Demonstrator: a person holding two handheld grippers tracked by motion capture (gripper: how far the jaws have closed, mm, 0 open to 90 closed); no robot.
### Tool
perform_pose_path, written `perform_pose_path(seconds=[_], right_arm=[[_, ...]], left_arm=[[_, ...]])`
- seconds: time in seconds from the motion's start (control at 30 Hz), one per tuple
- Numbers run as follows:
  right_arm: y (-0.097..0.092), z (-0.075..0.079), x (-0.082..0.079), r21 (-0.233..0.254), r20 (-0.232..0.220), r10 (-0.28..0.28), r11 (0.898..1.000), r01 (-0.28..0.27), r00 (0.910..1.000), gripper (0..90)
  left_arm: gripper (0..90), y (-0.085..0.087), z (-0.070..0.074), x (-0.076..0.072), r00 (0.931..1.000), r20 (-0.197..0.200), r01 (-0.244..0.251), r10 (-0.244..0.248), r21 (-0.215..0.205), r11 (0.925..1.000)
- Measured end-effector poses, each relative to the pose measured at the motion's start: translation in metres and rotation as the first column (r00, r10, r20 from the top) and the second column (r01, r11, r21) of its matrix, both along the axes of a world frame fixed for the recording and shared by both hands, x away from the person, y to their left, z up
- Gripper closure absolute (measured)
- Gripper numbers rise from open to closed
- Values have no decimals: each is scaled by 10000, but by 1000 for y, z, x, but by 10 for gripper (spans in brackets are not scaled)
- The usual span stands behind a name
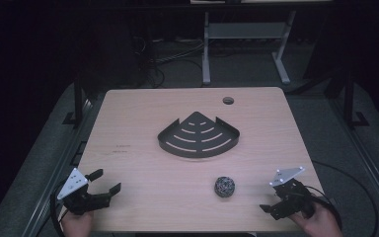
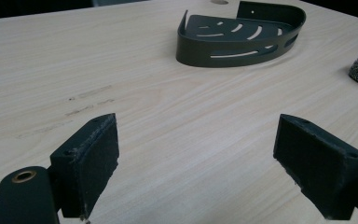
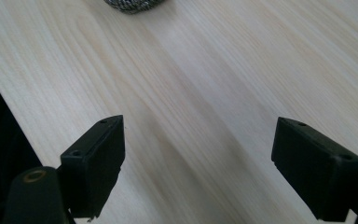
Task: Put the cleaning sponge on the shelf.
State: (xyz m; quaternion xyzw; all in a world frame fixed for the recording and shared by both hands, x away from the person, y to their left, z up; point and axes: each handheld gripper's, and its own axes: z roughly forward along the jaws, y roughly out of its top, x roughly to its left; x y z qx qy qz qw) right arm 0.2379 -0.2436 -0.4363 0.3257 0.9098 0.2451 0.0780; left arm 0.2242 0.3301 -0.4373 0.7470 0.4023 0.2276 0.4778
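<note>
The corner shelf tray lies flat on the table at its middle, with the round cable hole behind it toward the far right. The scouring ball lies in front of the tray, apart from it, toward the near edge. The left gripper sits at the near left corner and the right gripper at the near right corner, with the ball between them, nearer the right one.
</note>
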Motion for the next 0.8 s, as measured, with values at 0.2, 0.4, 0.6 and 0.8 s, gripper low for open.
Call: perform_pose_path(seconds=[0.2, 0.4, 0.6, 0.8], right_arm=[[12, 0, 3, -104, -84, 337, 9994, -338, 9994, 167], [18, 1, 4, -110, -120, 503, 9987, -504, 9987, 167], [23, 1, 5, -79, -183, 692, 9976, -694, 9974, 167], [33, 1, 6, -104, -237, 955, 9954, -957, 9951, 167]], left_arm=[[134, 0, 1, 0, 10000, 45, -31, 31, -3, 10000], [134, -1, 0, -1, 10000, 43, -59, 59, 19, 10000], [134, 0, 0, -1, 10000, 30, -57, 57, 15, 10000], [134, 0, 0, -1, 10000, 17, -38, 38, 17, 10000]])
